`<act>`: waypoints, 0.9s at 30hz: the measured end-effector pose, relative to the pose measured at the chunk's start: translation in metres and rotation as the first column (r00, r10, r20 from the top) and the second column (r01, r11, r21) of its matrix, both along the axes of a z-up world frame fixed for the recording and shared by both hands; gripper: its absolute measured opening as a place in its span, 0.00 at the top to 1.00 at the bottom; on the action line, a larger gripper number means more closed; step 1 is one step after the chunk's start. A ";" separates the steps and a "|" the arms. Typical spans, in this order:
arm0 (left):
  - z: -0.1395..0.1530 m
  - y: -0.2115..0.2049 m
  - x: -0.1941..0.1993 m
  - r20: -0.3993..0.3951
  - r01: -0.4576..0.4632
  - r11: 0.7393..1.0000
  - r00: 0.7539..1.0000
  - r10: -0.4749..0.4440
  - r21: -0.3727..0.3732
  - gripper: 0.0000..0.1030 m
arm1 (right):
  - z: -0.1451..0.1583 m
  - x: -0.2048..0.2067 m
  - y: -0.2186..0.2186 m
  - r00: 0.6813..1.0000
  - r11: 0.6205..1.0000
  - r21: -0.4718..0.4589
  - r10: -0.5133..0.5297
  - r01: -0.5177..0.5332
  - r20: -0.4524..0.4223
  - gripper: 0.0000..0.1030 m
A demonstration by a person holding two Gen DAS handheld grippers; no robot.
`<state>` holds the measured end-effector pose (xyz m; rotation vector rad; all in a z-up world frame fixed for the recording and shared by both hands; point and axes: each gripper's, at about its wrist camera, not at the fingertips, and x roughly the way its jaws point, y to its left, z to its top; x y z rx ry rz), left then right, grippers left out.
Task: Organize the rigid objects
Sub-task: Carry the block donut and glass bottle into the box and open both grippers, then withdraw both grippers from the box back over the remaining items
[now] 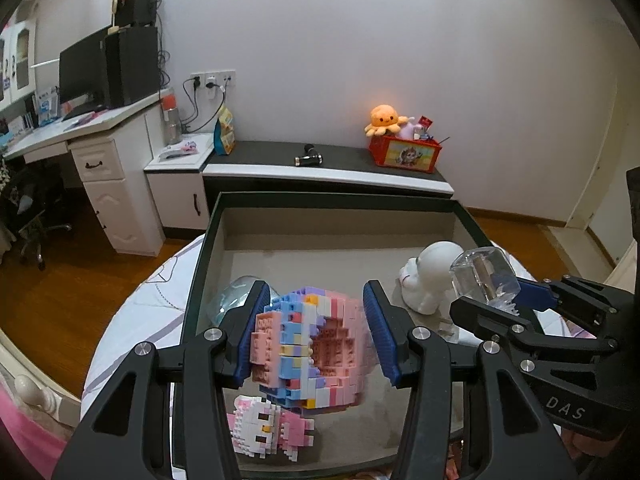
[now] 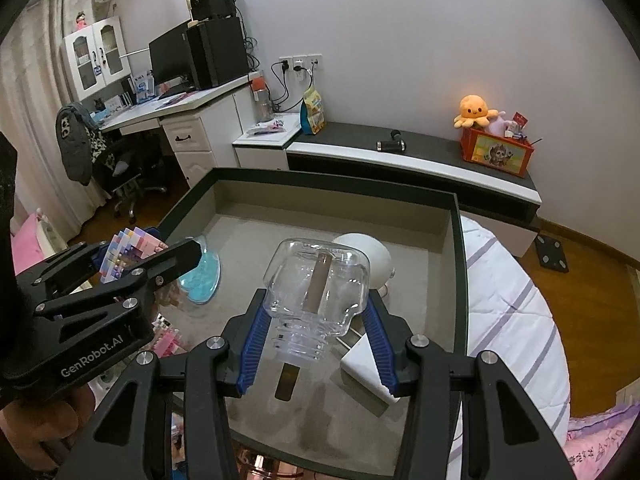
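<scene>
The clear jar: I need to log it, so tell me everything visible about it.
The clear jar looks like glass or clear plastic, squarish with rounded shoulders and a threaded neck, no lid on. It is tipped, base away from the right wrist camera. A brown stick runs through it. The right gripper clamps its neck above the box.

both grippers are held out side by side, tilted downward. the left gripper (image 1: 314,334) has its blue-padded fingers (image 1: 249,332) set either side of a pastel block model (image 1: 308,344); its left pad lies against the model, while the right pad stands a little clear of it. the right gripper (image 2: 316,344) is clamped on the neck of a clear glass bottle (image 2: 318,284), pads pressing both sides, the bottle sticking forward. part of a hand (image 2: 28,432) shows beneath the left gripper's body.
</scene>
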<state>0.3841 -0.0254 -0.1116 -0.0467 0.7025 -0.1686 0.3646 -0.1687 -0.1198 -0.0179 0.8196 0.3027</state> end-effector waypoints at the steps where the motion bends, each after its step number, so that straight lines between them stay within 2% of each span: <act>1: 0.001 0.000 0.000 0.002 -0.005 1.000 1.000 0.005 0.001 0.39 | -0.001 0.001 -0.001 1.000 1.000 -0.001 -0.004 0.004 -0.003 0.53; 2: 0.002 0.001 -0.002 0.011 -0.016 1.000 1.000 0.016 0.001 0.27 | -0.002 0.001 -0.002 1.000 1.000 -0.001 -0.007 0.007 -0.006 0.52; 3: 0.004 0.002 -0.005 0.022 -0.023 1.000 0.999 0.023 0.000 0.19 | -0.002 0.001 -0.003 1.000 1.000 0.001 -0.010 0.010 -0.007 0.49; 4: 0.006 0.004 -0.007 0.033 -0.033 0.999 0.999 0.033 0.002 0.18 | -0.002 -0.001 -0.005 1.000 1.000 0.001 -0.016 0.016 -0.003 0.47; 8: 0.013 0.014 -0.017 0.057 -0.059 0.998 0.997 0.060 -0.015 0.08 | 0.003 -0.005 -0.010 1.000 0.999 0.017 -0.028 0.028 0.011 0.18; 17: 0.033 0.034 -0.056 0.114 -0.094 0.995 0.989 0.098 -0.038 0.04 | 0.009 -0.027 -0.020 0.994 0.994 0.008 -0.111 0.111 0.017 0.17; 27: 0.038 0.049 -0.102 0.121 -0.111 0.993 0.986 0.114 -0.025 0.02 | 0.026 -0.070 -0.027 0.989 0.989 0.051 -0.138 0.136 0.046 0.17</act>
